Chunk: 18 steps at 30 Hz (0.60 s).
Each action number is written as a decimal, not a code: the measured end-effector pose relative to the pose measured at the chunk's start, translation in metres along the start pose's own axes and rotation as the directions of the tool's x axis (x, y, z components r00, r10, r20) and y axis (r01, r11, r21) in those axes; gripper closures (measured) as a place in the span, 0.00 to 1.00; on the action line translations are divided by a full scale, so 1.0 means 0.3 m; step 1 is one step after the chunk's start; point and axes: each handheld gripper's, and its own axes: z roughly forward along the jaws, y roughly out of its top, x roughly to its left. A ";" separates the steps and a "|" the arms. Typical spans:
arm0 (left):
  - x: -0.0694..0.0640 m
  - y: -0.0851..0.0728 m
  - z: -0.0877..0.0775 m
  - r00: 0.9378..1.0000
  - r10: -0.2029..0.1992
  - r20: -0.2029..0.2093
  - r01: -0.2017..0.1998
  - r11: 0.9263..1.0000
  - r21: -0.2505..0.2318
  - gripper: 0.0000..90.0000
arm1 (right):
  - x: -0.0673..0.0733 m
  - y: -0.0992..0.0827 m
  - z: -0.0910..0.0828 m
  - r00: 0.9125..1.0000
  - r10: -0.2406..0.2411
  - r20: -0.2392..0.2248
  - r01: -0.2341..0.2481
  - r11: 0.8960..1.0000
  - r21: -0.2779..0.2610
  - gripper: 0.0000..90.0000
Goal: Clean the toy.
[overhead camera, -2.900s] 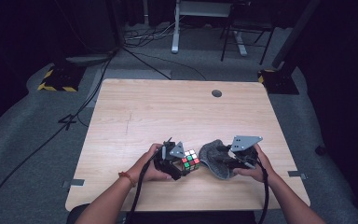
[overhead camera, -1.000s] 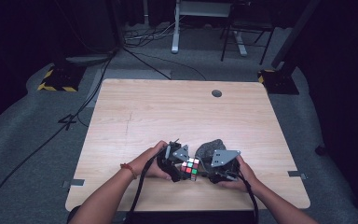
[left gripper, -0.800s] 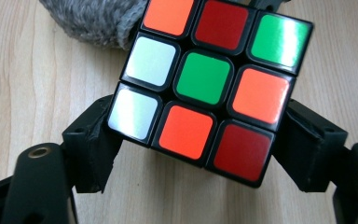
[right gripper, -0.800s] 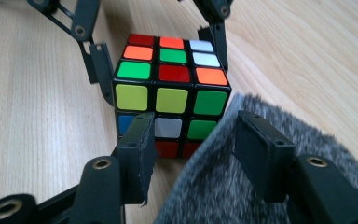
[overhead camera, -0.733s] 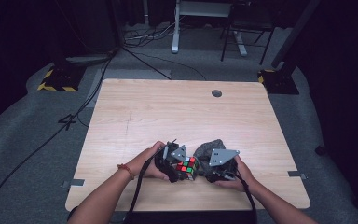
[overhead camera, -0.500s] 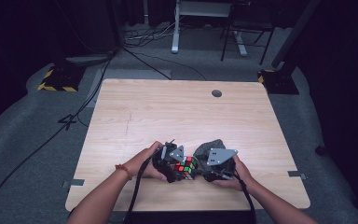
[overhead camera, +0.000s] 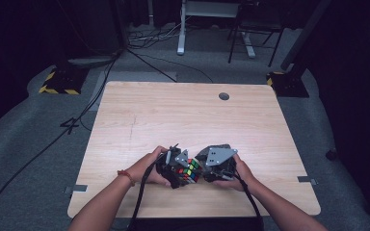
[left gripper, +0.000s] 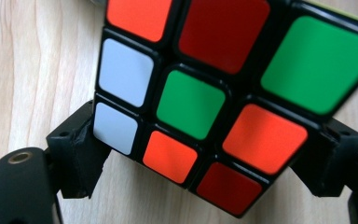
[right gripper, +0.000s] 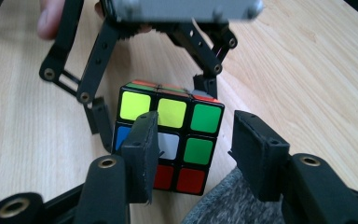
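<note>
A scrambled Rubik's cube [overhead camera: 189, 171] stands on the table near its front edge, between both hands. My left gripper [overhead camera: 176, 168] reaches it from the left. In the left gripper view the cube [left gripper: 191, 102] sits tilted between the jaws. The left pad [left gripper: 81, 149] touches one near corner and the right pad [left gripper: 328, 158] touches the other. These jaws have just been opening with the cube between them. My right gripper [right gripper: 199, 149] faces the cube [right gripper: 170, 140] from a short way back, its jaws apart with nothing pressed between them; they have just been closing a little.
A grey cloth [right gripper: 223, 203] lies under the right gripper's jaws. The wooden table [overhead camera: 183, 115] has a round cable hole [overhead camera: 224, 96] near its far edge. Cables, a desk frame and a chair base stand on the floor beyond.
The right gripper came in from the right to the cube, then eased back slightly. The cube and the left hand shifted a little to the left.
</note>
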 end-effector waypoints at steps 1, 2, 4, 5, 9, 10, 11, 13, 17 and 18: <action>-0.001 -0.003 0.003 1.000 -0.004 -0.008 0.004 1.000 0.008 0.18 | 0.000 0.007 0.004 1.000 -0.004 0.007 0.005 1.000 -0.007 0.59; -0.001 -0.007 0.003 1.000 -0.013 -0.010 0.013 1.000 0.007 0.17 | -0.001 0.012 0.010 1.000 -0.007 0.011 0.007 1.000 -0.013 0.59; 0.004 -0.018 -0.002 1.000 -0.024 -0.010 0.024 1.000 0.001 0.17 | -0.003 0.025 0.021 1.000 0.002 0.000 -0.002 1.000 -0.009 0.60; 0.006 -0.024 -0.007 1.000 -0.024 -0.020 0.024 1.000 -0.006 0.17 | -0.004 0.031 0.026 1.000 -0.005 0.005 0.005 1.000 -0.004 0.60; 0.009 -0.045 -0.027 0.997 -0.057 -0.044 0.057 0.998 -0.013 0.17 | -0.009 0.049 0.050 1.000 0.001 0.015 -0.001 1.000 0.010 0.59; 0.008 -0.049 -0.031 0.997 -0.055 -0.049 0.055 0.998 -0.013 0.17 | -0.010 0.053 0.055 1.000 0.001 0.013 -0.001 1.000 0.008 0.59; 0.005 -0.055 -0.033 0.997 -0.065 -0.050 0.064 0.998 -0.015 0.16 | -0.009 0.056 0.059 1.000 0.005 0.009 -0.006 1.000 0.010 0.59; 0.003 -0.064 -0.039 0.995 -0.068 -0.068 0.066 0.997 -0.026 0.16 | -0.007 0.064 0.067 1.000 0.003 0.009 -0.003 1.000 0.013 0.61; 0.009 -0.075 -0.037 0.996 -0.080 -0.046 0.079 0.997 -0.020 0.16 | 0.001 0.088 0.081 1.000 -0.006 0.006 0.006 1.000 0.007 0.63; 0.010 -0.077 -0.037 0.995 -0.092 -0.040 0.092 0.996 -0.012 0.15 | 0.001 0.096 0.086 1.000 -0.007 0.013 0.007 1.000 0.009 0.63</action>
